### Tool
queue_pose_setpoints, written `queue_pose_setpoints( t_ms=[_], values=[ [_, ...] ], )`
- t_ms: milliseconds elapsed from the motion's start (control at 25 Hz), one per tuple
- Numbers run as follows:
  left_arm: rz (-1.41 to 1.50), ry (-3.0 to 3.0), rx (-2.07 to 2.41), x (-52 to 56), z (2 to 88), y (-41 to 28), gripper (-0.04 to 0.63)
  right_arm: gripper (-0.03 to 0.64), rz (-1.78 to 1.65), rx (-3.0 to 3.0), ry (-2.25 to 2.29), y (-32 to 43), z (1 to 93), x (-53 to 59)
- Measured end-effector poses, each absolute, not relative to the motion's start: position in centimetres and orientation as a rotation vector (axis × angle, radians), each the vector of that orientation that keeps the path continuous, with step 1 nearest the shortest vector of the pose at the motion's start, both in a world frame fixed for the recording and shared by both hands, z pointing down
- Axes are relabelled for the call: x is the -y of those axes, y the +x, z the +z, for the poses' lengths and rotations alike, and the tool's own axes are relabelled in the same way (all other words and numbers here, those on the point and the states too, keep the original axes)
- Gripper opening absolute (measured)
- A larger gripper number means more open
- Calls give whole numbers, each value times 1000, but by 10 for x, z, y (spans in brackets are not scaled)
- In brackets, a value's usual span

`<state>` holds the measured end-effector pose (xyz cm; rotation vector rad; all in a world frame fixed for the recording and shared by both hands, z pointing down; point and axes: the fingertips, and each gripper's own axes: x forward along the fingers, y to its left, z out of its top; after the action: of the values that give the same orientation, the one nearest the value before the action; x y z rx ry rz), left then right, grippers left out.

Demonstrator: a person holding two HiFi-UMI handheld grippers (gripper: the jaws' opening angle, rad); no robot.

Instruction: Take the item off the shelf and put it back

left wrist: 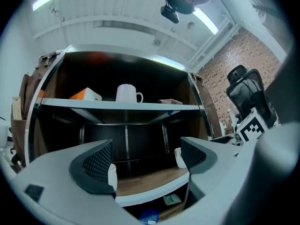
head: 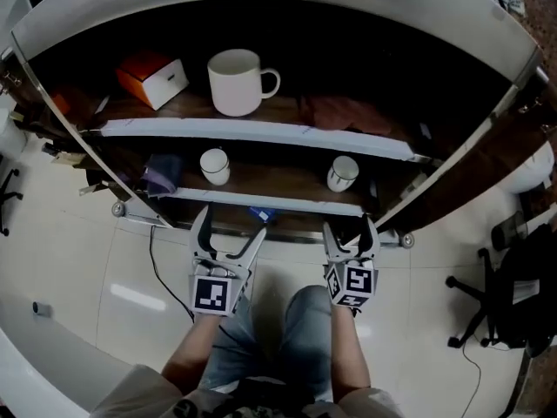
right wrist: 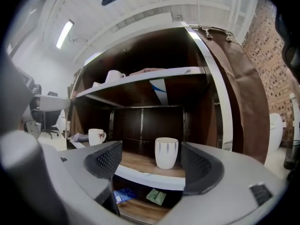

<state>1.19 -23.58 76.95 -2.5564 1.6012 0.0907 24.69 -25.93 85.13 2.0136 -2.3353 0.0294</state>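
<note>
The dark wooden shelf unit [head: 261, 133] holds a large white mug [head: 237, 81] on its upper board. On the middle board stand a small white cup [head: 214, 165] at the left and a patterned white cup [head: 342, 173] at the right. My left gripper [head: 232, 225] is open and empty, low in front of the middle board's edge, below the left cup. My right gripper [head: 350, 226] is also open and empty, just below the right cup. In the right gripper view that patterned cup [right wrist: 167, 152] stands well beyond the right gripper [right wrist: 152, 161]. The left gripper [left wrist: 146, 165] faces the shelf.
An orange and white box [head: 154, 78] and a reddish cloth [head: 348, 111] share the upper board. A purple cloth [head: 161, 172] lies at the middle board's left end. A blue packet [right wrist: 123, 195] and a green card [right wrist: 155, 197] lie on the bottom board. An office chair [head: 505, 286] stands at the right.
</note>
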Motion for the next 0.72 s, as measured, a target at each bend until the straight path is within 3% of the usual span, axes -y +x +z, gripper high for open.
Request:
queue_pose_setpoints(
  t_ms=[320, 720],
  values=[
    [41, -2520, -1650, 234, 801, -9, 430, 403, 102, 2305, 2074, 258, 875, 306],
    [62, -2467, -1646, 220, 800, -10, 430, 607, 67, 2308, 2065, 271, 874, 374]
  ],
)
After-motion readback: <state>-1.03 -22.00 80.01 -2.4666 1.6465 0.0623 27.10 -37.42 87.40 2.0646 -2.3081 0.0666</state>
